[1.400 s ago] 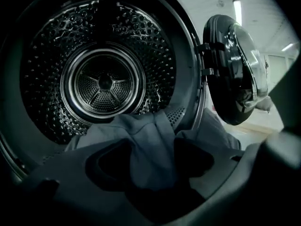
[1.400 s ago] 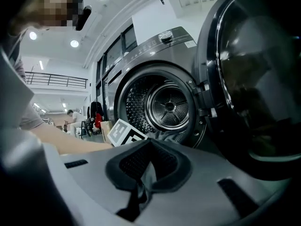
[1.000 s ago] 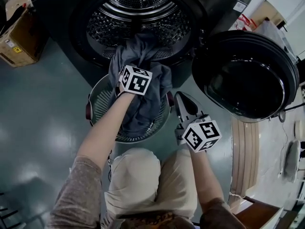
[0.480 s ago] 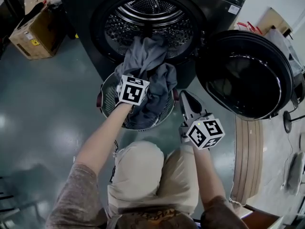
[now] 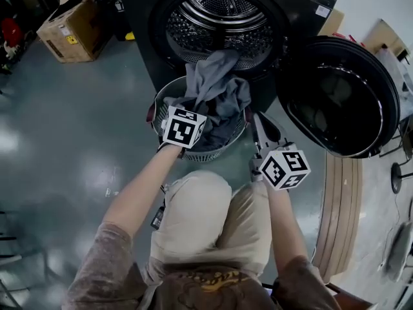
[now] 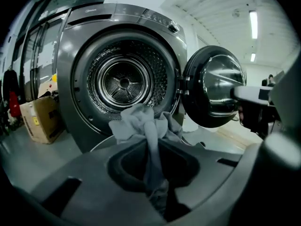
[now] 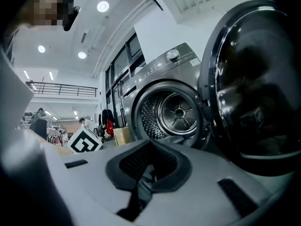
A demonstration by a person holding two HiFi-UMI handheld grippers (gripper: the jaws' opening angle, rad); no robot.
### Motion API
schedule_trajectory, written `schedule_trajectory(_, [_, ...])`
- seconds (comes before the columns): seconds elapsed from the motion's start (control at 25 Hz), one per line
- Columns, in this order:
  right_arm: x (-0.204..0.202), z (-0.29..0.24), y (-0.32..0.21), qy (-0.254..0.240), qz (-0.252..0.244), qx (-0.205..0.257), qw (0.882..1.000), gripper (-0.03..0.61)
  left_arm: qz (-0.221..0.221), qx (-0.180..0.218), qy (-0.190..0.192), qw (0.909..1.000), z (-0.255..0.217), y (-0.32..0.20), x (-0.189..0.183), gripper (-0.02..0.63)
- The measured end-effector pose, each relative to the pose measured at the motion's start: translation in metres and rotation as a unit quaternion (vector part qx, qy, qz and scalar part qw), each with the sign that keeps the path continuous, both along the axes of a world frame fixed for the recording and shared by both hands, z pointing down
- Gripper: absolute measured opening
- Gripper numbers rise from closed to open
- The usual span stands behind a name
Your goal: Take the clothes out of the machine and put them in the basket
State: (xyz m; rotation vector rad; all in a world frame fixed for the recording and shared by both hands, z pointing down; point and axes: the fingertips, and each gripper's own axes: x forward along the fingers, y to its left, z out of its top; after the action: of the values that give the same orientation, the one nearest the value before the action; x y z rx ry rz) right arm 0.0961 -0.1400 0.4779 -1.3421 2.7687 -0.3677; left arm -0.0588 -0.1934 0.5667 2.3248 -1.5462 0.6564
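A grey garment [image 5: 218,82] trails from the lip of the machine's drum [image 5: 222,18] down into the round mesh basket [image 5: 216,152] on the floor in front of it. My left gripper [image 6: 157,192] is shut on a twisted fold of this garment [image 6: 141,121], and its marker cube [image 5: 184,126] hangs over the basket's near rim. To the right of the basket my right gripper [image 5: 259,120] is held level; it is shut and holds nothing [image 7: 141,187]. The drum [image 6: 123,83] behind the garment looks bare.
The machine's round door [image 5: 339,95] stands swung open at the right, close to my right gripper. A cardboard box [image 5: 74,28] sits on the floor left of the machine. The person's knees are just behind the basket.
My left gripper has drawn back from the drum towards the person with the garment, so more of the cloth now lies over the basket. The right gripper has risen slightly.
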Motion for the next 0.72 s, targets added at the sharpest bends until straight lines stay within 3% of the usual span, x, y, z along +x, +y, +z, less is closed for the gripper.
schedule_trajectory(0.48, [-0.01,-0.017,0.02,-0.004,-0.026,0.012,1.0,-0.003,-0.031,-0.002,0.009,0.9995,-0.013,0.054,-0.014,0.061])
schedule_trajectory(0.72, [-0.01,-0.016,0.018,-0.001,-0.023,0.009,1.0,-0.003,-0.029,0.004,0.016,0.9994,-0.013,0.052,-0.012,0.206])
